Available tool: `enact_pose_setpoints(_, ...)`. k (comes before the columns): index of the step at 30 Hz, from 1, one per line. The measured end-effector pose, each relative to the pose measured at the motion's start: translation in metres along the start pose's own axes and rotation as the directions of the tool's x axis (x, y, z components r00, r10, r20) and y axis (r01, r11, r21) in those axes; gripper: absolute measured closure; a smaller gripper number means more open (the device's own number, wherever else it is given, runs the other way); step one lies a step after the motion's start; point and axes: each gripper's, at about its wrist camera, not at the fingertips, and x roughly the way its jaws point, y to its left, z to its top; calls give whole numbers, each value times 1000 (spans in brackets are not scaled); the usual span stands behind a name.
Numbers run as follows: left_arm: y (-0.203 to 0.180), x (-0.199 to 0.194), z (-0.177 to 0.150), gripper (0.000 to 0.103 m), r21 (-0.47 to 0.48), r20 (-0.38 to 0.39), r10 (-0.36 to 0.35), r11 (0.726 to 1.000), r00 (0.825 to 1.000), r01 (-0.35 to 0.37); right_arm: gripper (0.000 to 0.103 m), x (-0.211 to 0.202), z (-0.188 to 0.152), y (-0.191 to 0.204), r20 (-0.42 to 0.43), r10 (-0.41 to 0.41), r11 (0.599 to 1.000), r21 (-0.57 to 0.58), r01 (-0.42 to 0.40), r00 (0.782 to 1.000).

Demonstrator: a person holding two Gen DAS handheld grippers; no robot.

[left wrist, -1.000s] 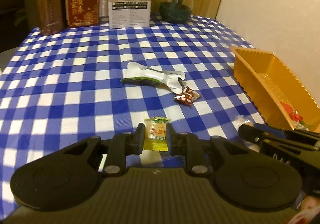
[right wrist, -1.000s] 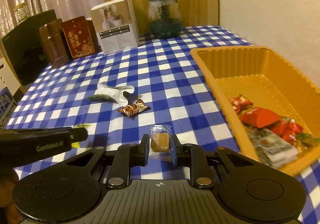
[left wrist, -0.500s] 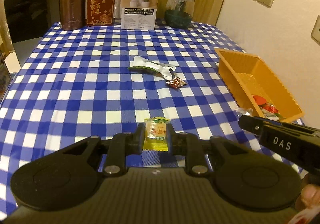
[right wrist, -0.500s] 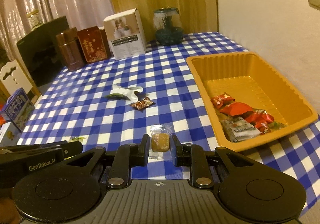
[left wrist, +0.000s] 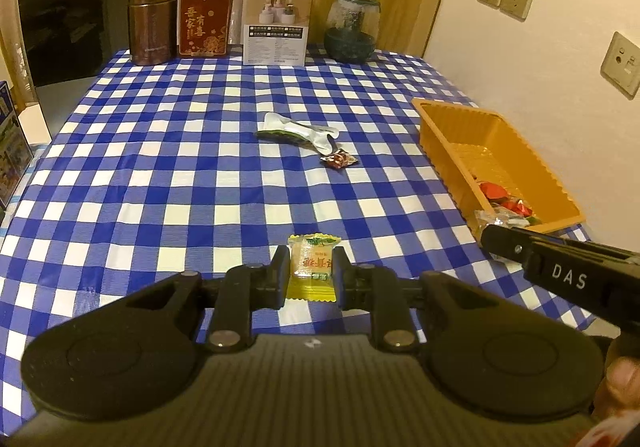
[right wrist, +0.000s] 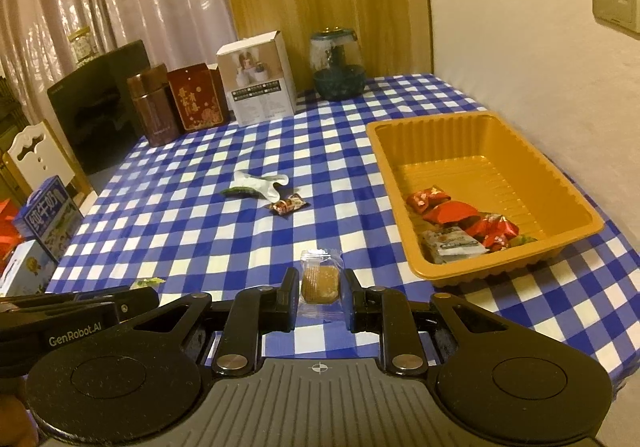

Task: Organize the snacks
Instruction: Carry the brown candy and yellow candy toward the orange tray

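My left gripper (left wrist: 311,269) is shut on a yellow-green wrapped candy (left wrist: 313,264) and holds it above the checked tablecloth. My right gripper (right wrist: 321,285) is shut on a clear-wrapped brown biscuit (right wrist: 320,280), held above the table left of the orange tray (right wrist: 576,203). The tray holds several red snack packets (right wrist: 452,212) and a grey packet (right wrist: 454,243). A white-green pouch (left wrist: 298,130) and a small red-brown candy (left wrist: 339,159) lie mid-table; they also show in the right wrist view as the pouch (right wrist: 260,183) and the candy (right wrist: 289,204).
At the table's far edge stand a brown canister (left wrist: 153,25), a red box (left wrist: 204,21), a white box (left wrist: 278,27) and a glass jar (left wrist: 352,27). A wall runs along the right. Milk cartons (right wrist: 44,221) sit off the left edge.
Both grippers have risen and pulled back from the table with their snacks still held. The view now takes in more of the table and tray.
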Motion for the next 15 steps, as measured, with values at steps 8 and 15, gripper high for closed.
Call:
enact_pose_setpoints(8,-10,-9,7,84,12,16,-21,1000,1000,21,81,-6,2,-3,8,1,1000,6,-1,1000)
enact_pose_setpoints(15,-15,-10,8,84,14,18,-28,1000,999,28,81,-10,2,-8,12,0,1000,13,0,1000)
